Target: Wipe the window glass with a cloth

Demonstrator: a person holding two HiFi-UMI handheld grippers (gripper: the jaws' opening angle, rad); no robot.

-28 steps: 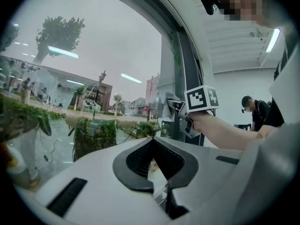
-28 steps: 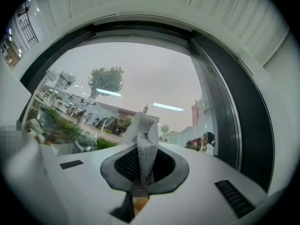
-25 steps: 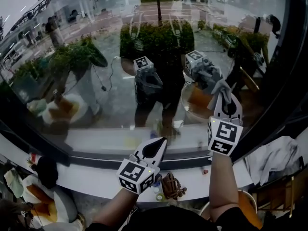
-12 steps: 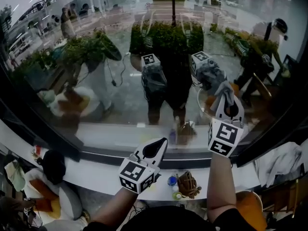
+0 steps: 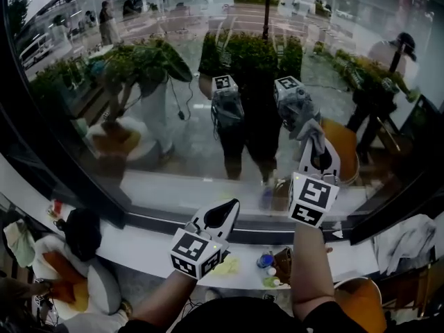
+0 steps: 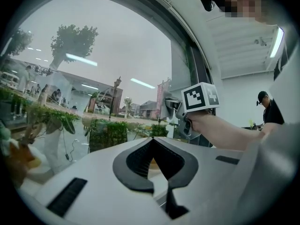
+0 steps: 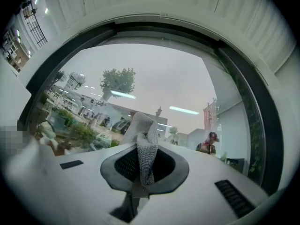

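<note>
The left tool (image 5: 227, 208) is hovering low before the window glass (image 5: 159, 137), its jaws pressed together on nothing. Further right and higher, the right tool (image 5: 316, 144) is pinching the grey cloth (image 5: 310, 132), holding it up against the pane.

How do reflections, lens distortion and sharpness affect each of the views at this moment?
Head view: the window glass mirrors the person's dark figure, and the frame bends strongly. Left gripper view: ceiling-light streaks lie on the glass, and the corners are black. Right gripper view: the clamped cloth is sharp, with similar streaks behind it.
</note>
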